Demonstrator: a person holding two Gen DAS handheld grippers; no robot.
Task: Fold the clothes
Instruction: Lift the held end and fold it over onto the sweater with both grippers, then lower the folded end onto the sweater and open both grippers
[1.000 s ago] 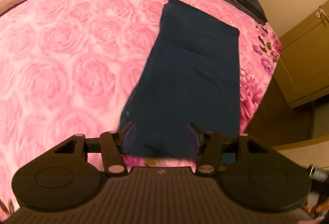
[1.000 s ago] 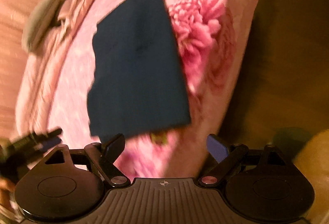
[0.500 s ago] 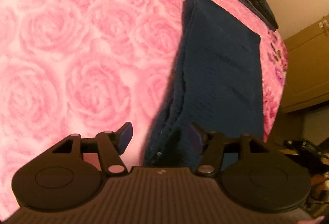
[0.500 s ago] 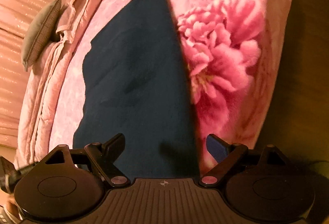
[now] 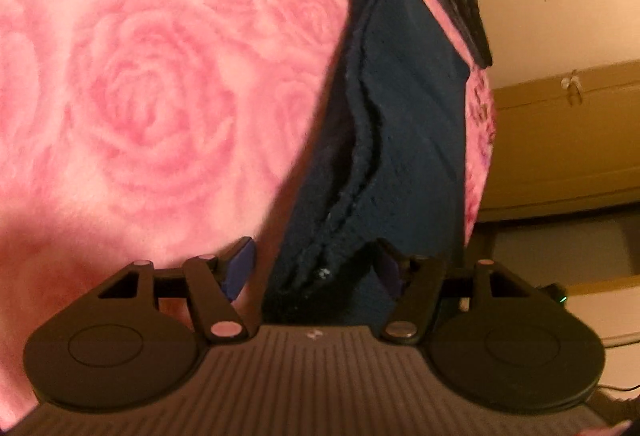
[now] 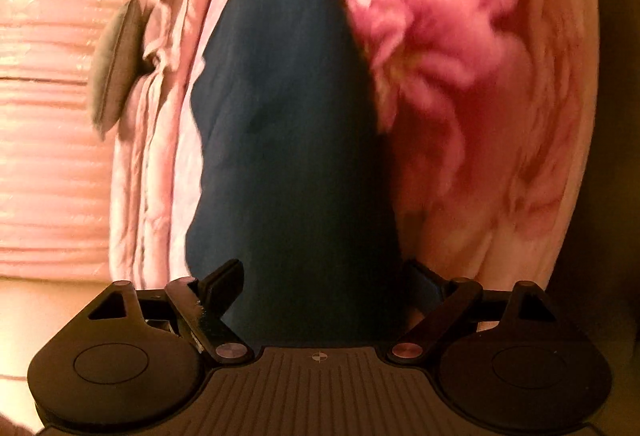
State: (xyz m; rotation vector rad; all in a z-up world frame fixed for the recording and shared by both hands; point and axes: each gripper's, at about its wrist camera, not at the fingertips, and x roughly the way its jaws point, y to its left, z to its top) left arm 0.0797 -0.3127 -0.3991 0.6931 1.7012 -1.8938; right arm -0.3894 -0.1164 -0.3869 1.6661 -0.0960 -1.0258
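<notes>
A dark navy folded garment [image 5: 404, 123] lies lengthwise on the pink rose bedspread [image 5: 140, 95], near the bed's right edge. Its near end shows several stacked layers. In the left wrist view my left gripper [image 5: 314, 262] straddles that layered corner; its jaws are opening and the left pad stands apart from the cloth. In the right wrist view the same garment [image 6: 288, 139] fills the gap of my right gripper [image 6: 324, 280]. The right jaws are closing with the cloth between them, and no squeeze shows.
A small stack of dark folded clothes [image 5: 460, 3] sits at the bed's far corner. A wooden cabinet [image 5: 560, 139] stands beyond the bed's right edge. A grey-green cushion [image 6: 116, 63] and a bunched pink quilt [image 6: 160, 115] lie at the far side.
Both grippers have sunk toward the bed and closed in on the garment's near end, which now lies between their fingers. The garment itself has not shifted.
</notes>
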